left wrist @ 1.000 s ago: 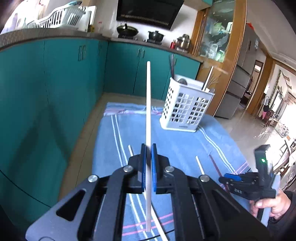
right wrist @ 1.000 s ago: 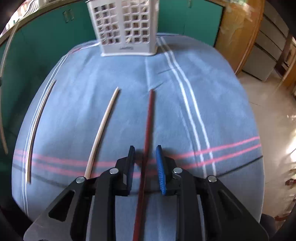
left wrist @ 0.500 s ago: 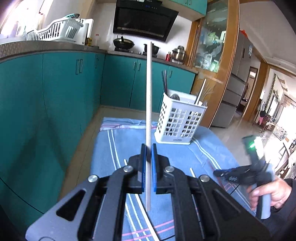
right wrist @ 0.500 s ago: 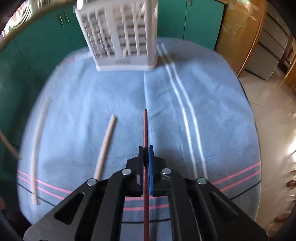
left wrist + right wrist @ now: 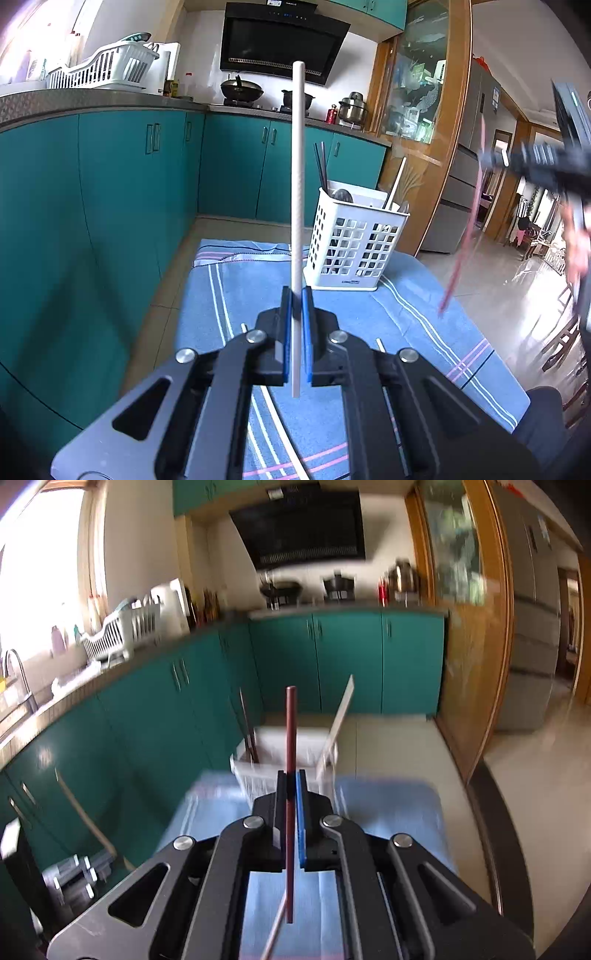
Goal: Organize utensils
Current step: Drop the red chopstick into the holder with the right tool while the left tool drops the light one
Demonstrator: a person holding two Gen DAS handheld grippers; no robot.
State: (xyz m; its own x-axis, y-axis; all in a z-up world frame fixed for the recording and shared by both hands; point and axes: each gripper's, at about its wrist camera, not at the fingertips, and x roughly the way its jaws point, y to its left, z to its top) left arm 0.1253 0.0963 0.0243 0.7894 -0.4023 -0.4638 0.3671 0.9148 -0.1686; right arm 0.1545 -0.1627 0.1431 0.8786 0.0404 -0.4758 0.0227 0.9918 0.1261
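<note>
My left gripper (image 5: pixel 296 295) is shut on a pale chopstick (image 5: pixel 297 177), held upright above the blue cloth (image 5: pixel 424 332). My right gripper (image 5: pixel 291 779) is shut on a dark red chopstick (image 5: pixel 290 731), also lifted and upright; it shows blurred at the right of the left wrist view (image 5: pixel 465 229). The white slotted utensil basket (image 5: pixel 354 251) stands at the cloth's far end with dark chopsticks and a pale one in it; it is blurred in the right wrist view (image 5: pixel 258 771). Two pale chopsticks (image 5: pixel 280 428) lie on the cloth under my left gripper.
Teal cabinets (image 5: pixel 110 221) run along the left and back. A wooden glass-door cabinet (image 5: pixel 424 110) stands behind the basket. The cloth's right edge drops to the tiled floor (image 5: pixel 517 280).
My right gripper closed on the dark red chopstick, lifted it off the cloth and tilted it upright. My left gripper rose and moved closer to the basket with its pale chopstick.
</note>
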